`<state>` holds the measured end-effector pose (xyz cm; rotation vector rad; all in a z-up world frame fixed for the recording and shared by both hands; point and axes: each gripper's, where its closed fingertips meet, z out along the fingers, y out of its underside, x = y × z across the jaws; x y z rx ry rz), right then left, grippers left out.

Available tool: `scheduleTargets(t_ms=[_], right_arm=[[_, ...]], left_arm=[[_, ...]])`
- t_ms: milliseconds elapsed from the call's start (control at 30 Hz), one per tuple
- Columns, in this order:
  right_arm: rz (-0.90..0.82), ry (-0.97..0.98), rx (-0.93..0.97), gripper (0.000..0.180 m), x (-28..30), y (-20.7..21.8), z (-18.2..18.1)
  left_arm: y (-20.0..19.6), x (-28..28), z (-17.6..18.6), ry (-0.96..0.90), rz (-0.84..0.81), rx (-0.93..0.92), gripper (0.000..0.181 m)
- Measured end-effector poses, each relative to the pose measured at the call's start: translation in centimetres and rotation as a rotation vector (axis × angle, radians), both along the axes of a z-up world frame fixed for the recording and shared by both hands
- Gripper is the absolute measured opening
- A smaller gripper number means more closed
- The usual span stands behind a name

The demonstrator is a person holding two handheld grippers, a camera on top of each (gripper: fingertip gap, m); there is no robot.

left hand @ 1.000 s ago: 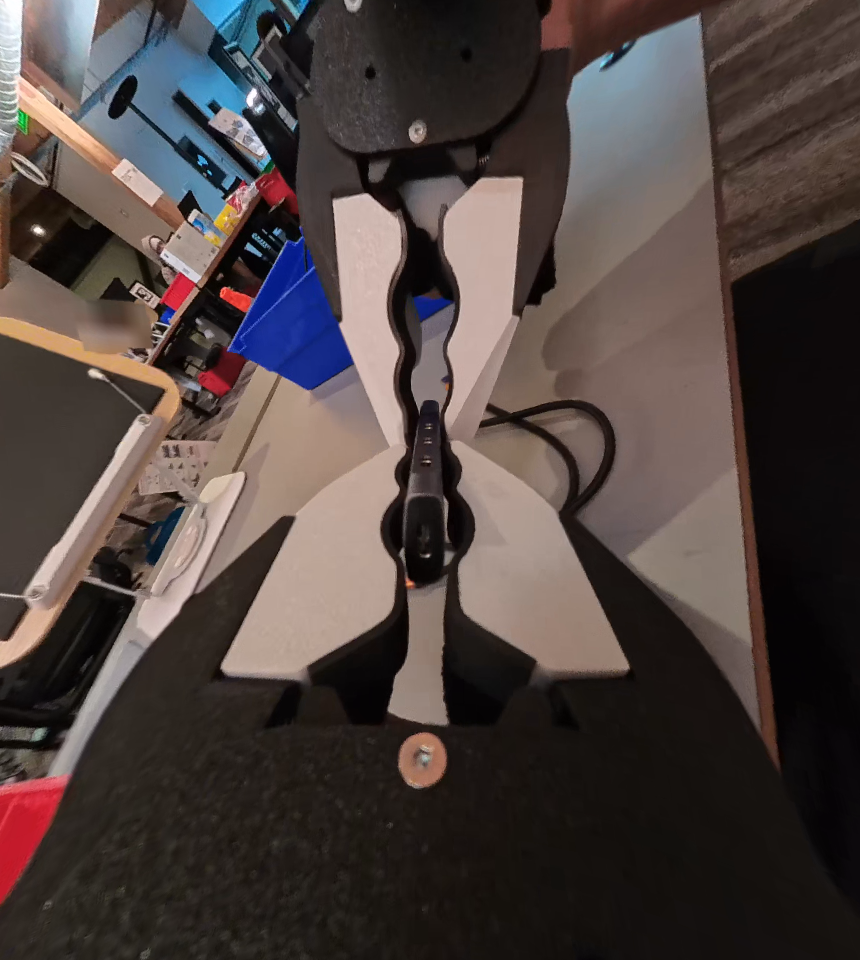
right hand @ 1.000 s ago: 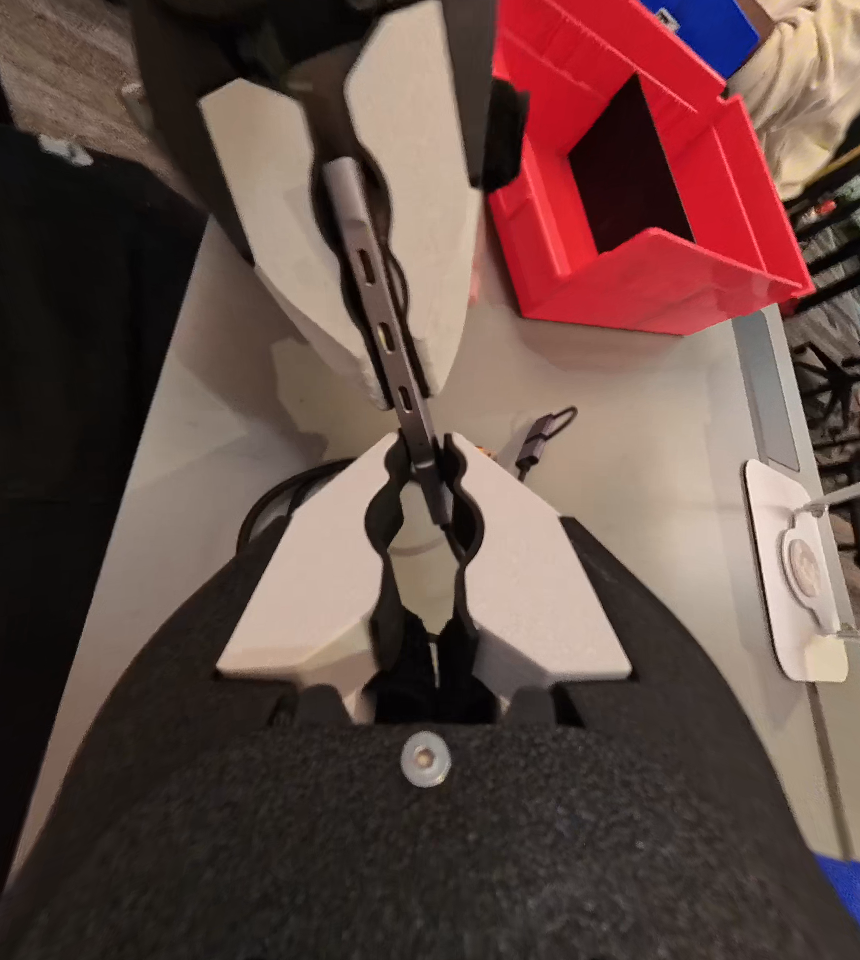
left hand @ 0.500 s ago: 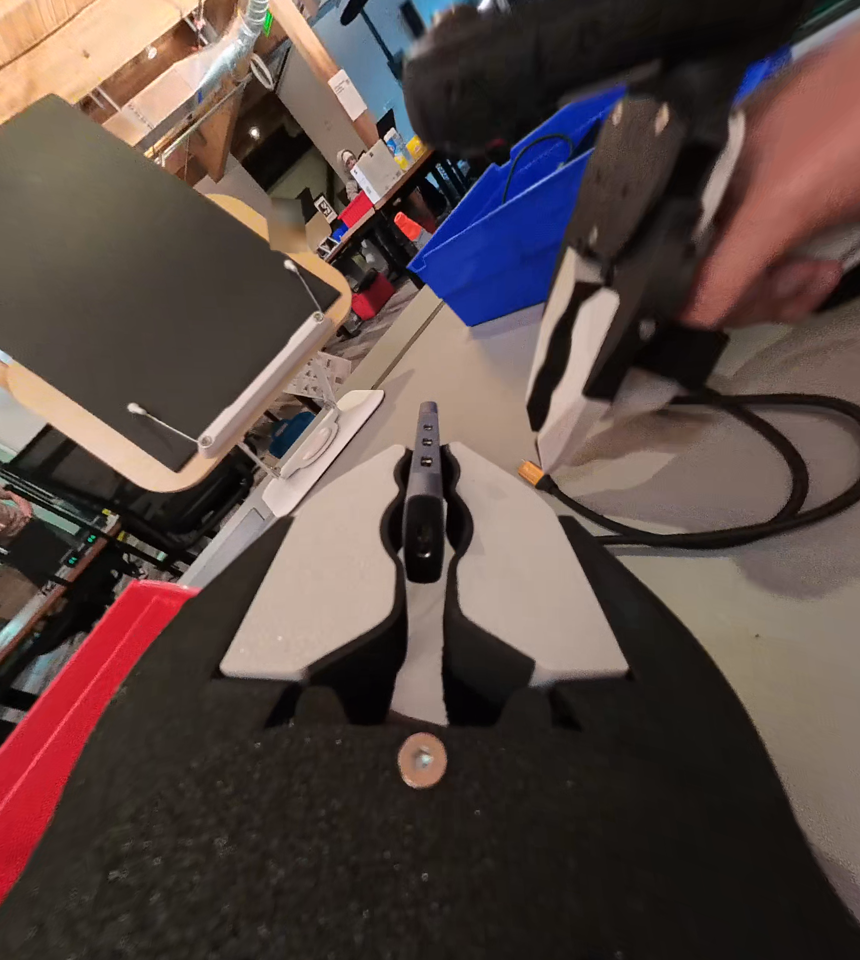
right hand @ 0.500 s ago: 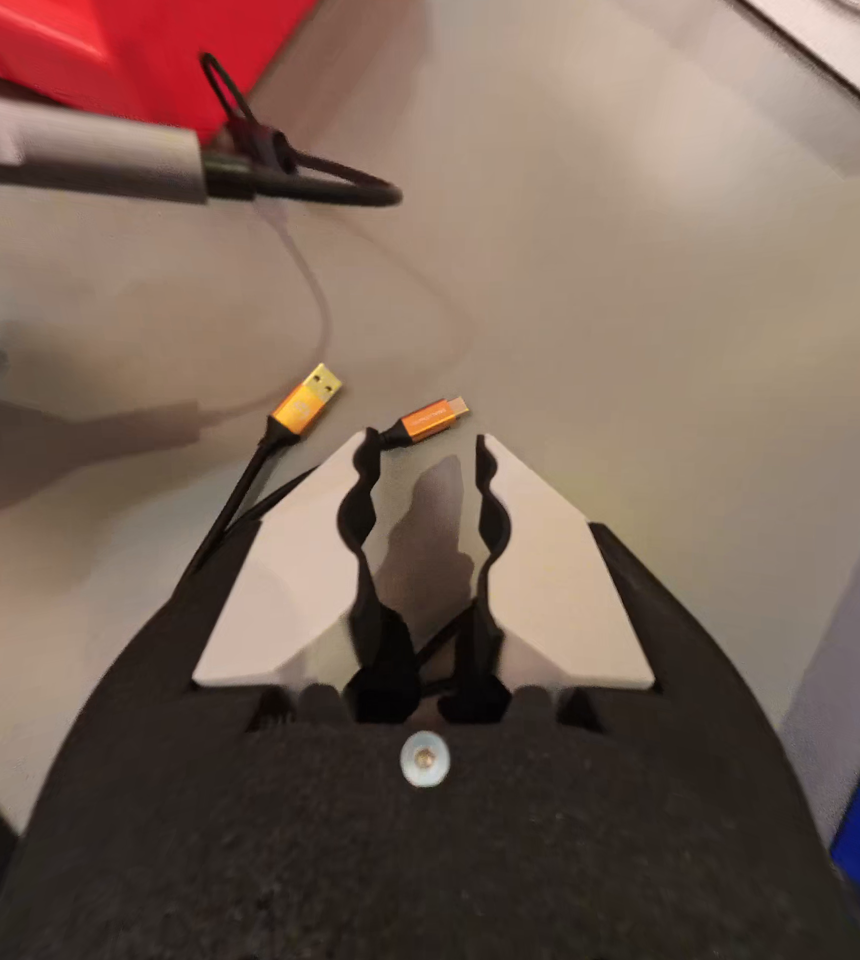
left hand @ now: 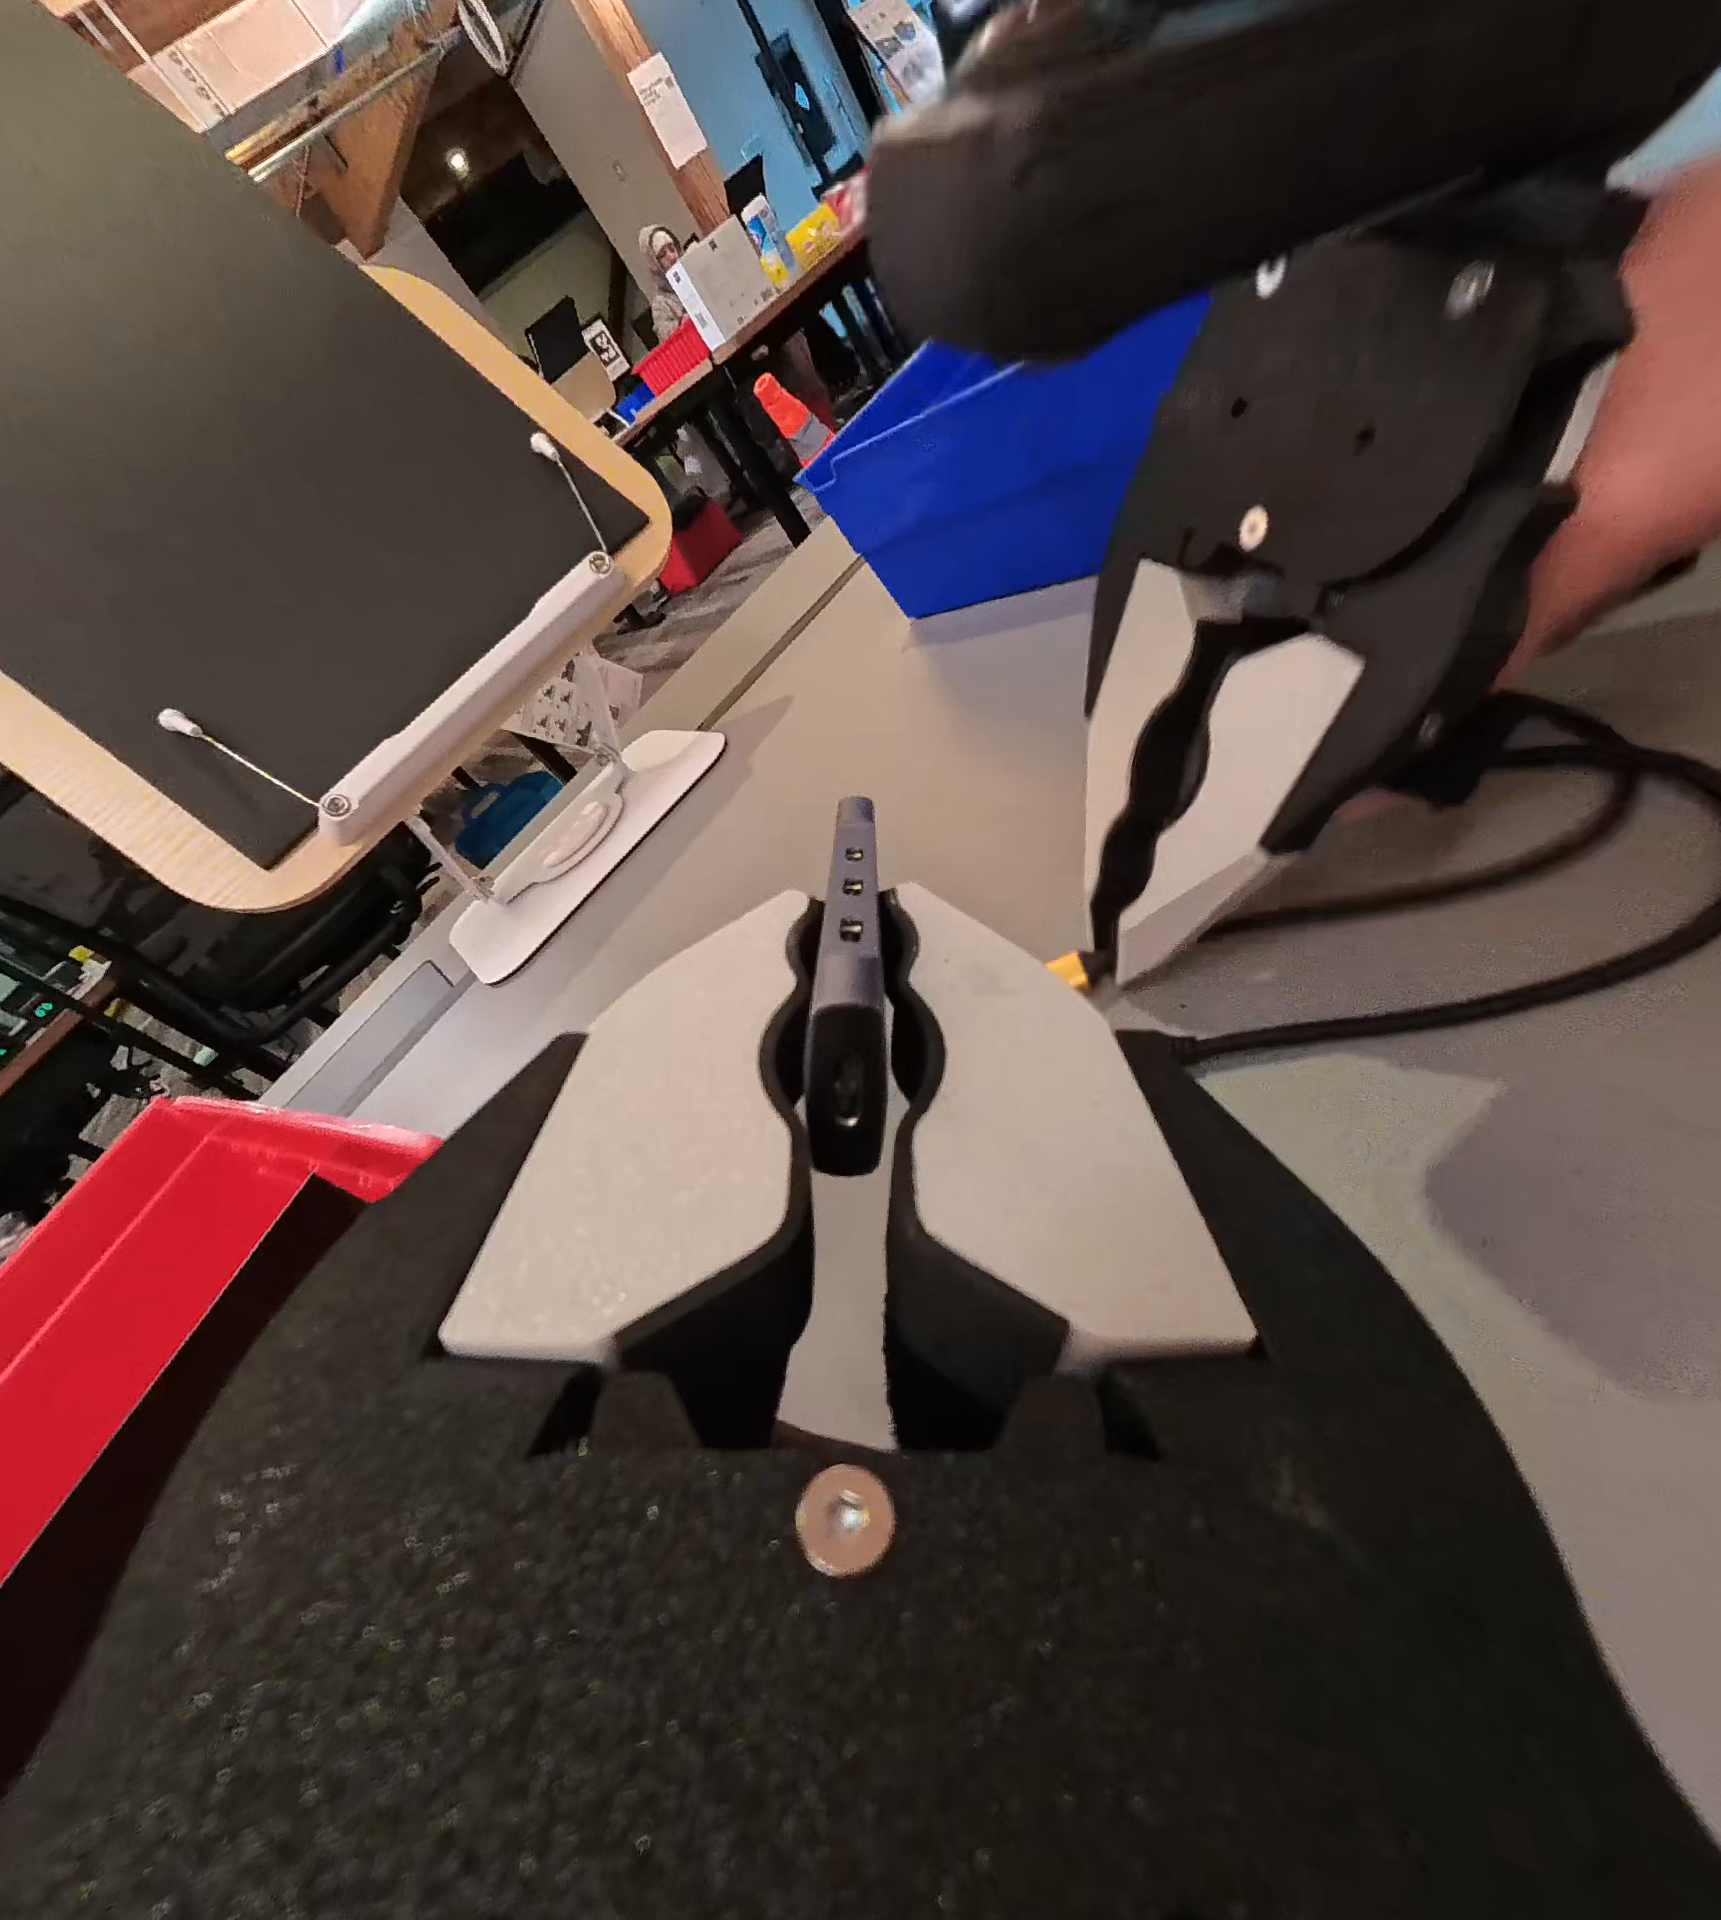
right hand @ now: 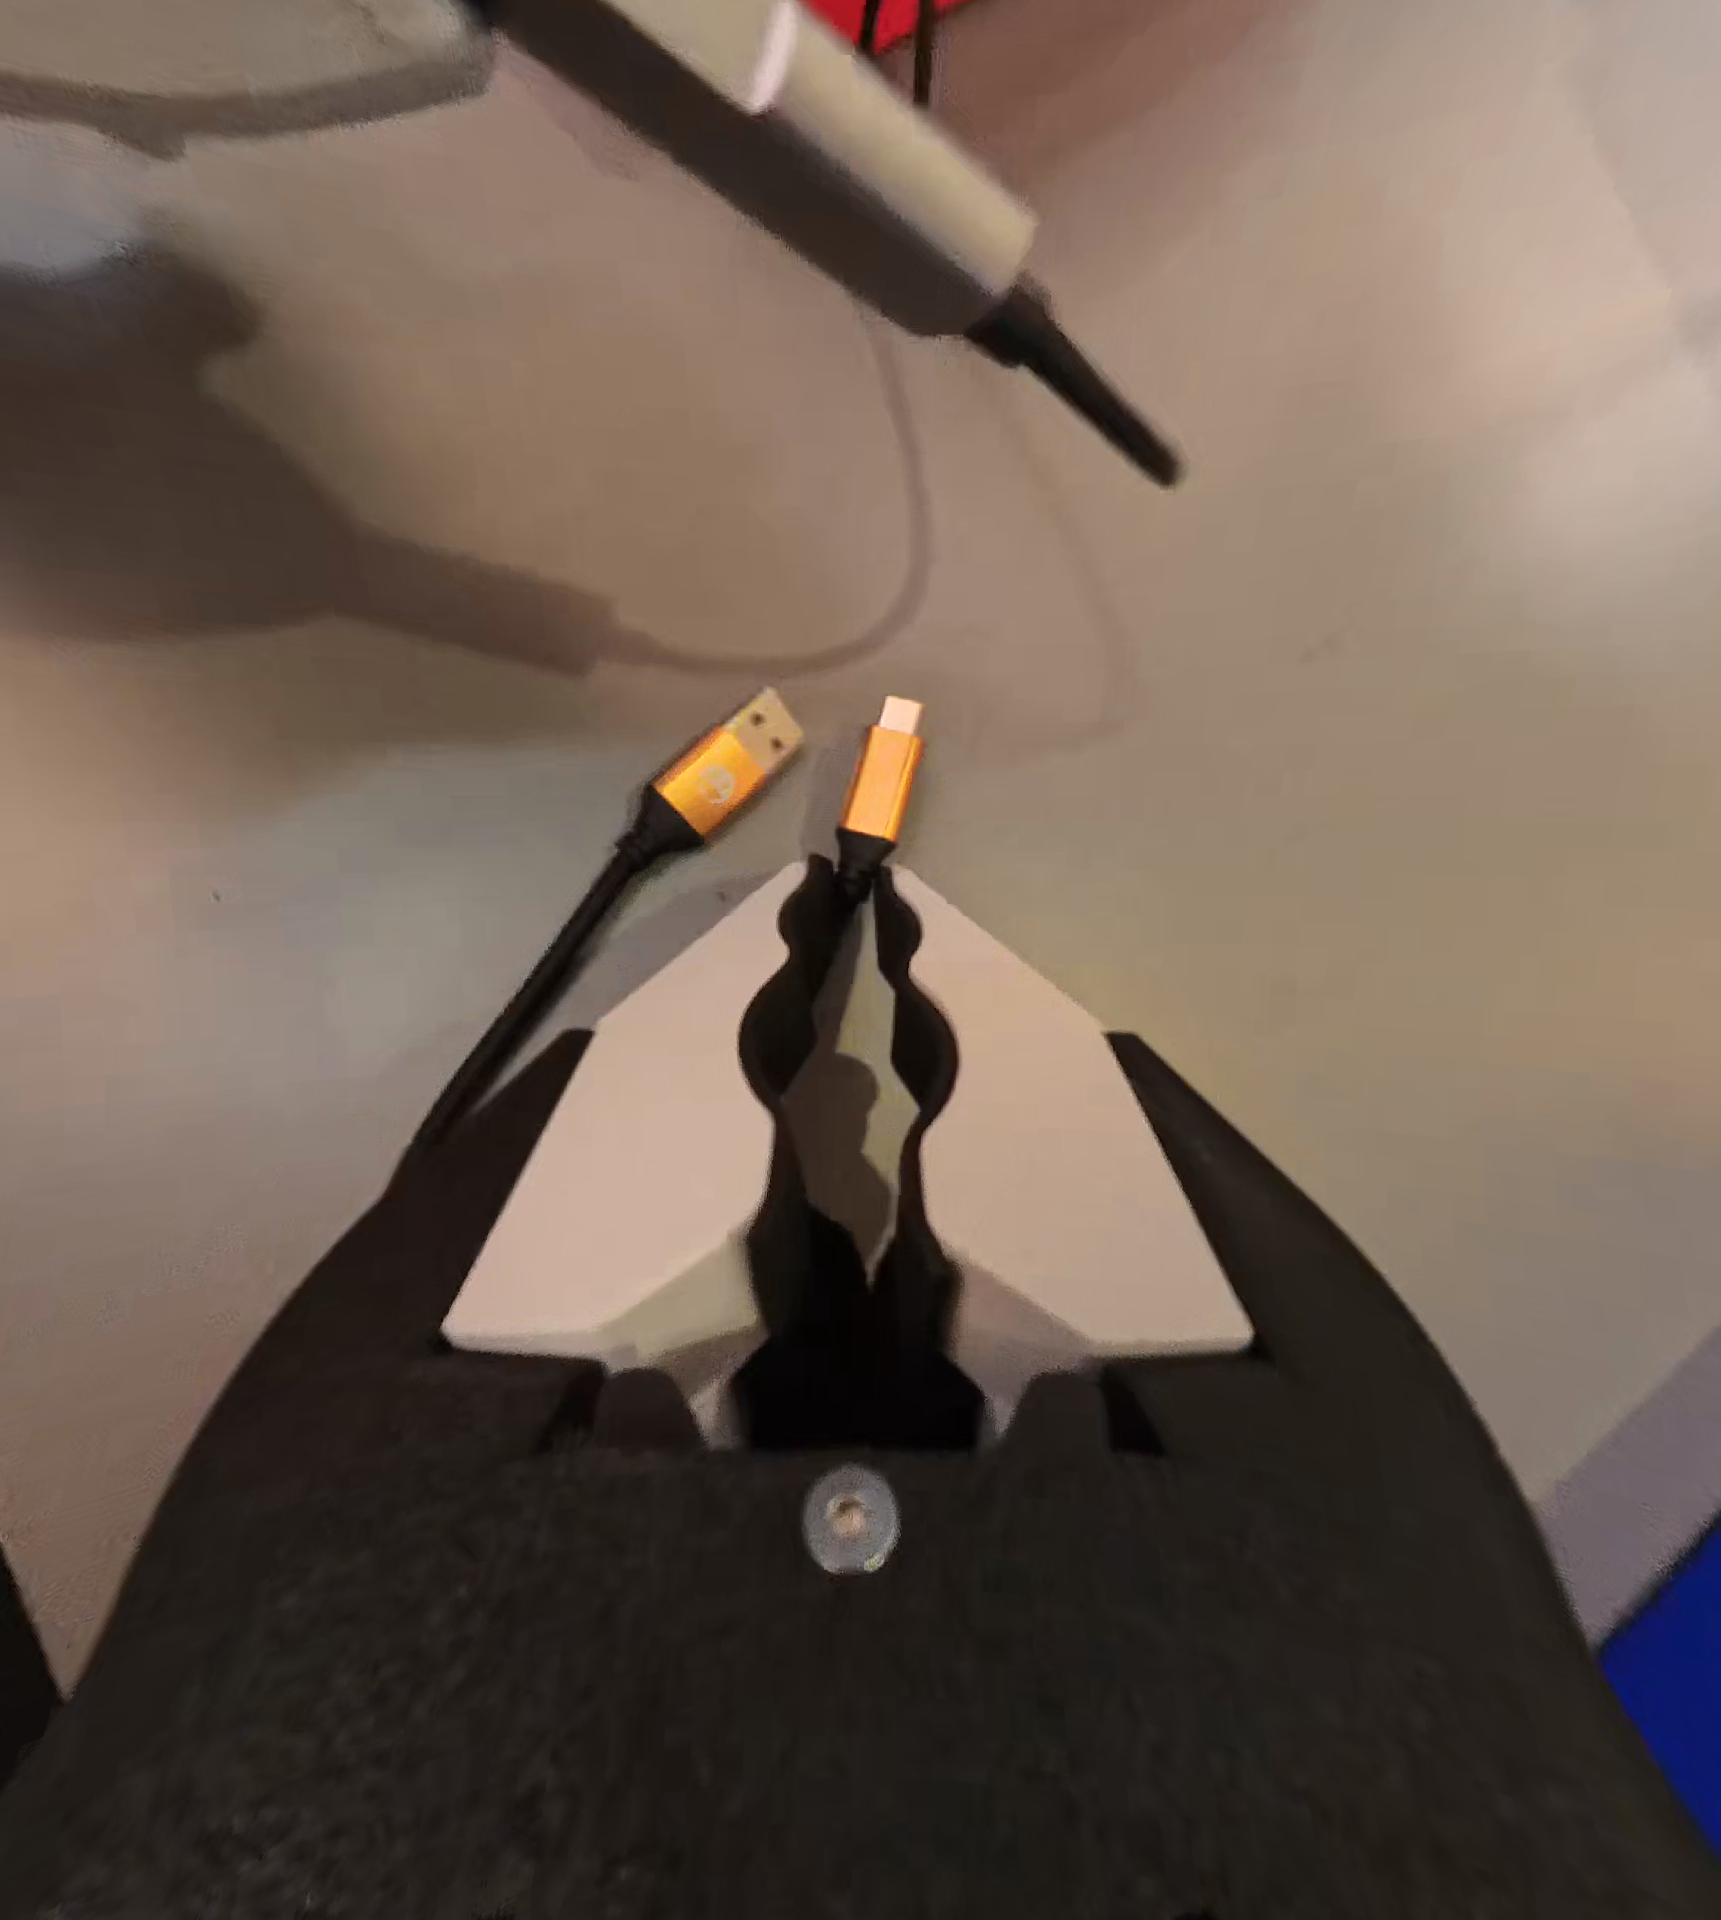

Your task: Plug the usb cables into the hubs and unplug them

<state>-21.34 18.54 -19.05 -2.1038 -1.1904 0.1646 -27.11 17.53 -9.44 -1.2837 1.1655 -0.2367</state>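
USB hub [left hand: 843, 1023] clamped in left claw [left hand: 848, 914], right claw [right hand: 851, 883] pinching orange plug's [right hand: 882, 781] cable

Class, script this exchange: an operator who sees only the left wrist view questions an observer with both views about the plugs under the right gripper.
Operator: My left gripper holds the hub. How many plugs lie ahead of the right gripper?
Observer: Two, both orange-sleeved on black cable.
Operator: Which one is it on?
Observer: The small orange plug. The tips look closed on its black neck.
Operator: And the other?
Observer: The larger orange plug lies free on the table, left of the fingers.
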Motion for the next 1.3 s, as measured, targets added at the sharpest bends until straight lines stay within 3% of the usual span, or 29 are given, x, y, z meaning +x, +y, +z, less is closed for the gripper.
scheduleTargets(t_ms=[200, 367, 667, 1300], right_arm=[[0.094, 0.205, 0.002, 0.005, 1.2, -1.2, 5.4], [0.234, 0.293, -0.144, 0.006, -0.7, -5.3, 8.0], [0.257, 0.243, -0.202, 0.006, -1.7, -6.4, 6.5], [0.221, 0.231, -0.263, 0.006, -1.6, -6.4, 5.3]], left_arm=[[-0.3, 0.6, -0.8, 0.104, -0.013, 0.104, 0.009], [-0.4, 1.2, -0.9, 0.224, 0.011, 0.277, 0.010], [-0.7, 2.1, -1.8, 0.454, 0.020, 0.533, 0.009], [-0.9, 2.6, -2.7, 0.633, 0.016, 0.703, 0.009]])
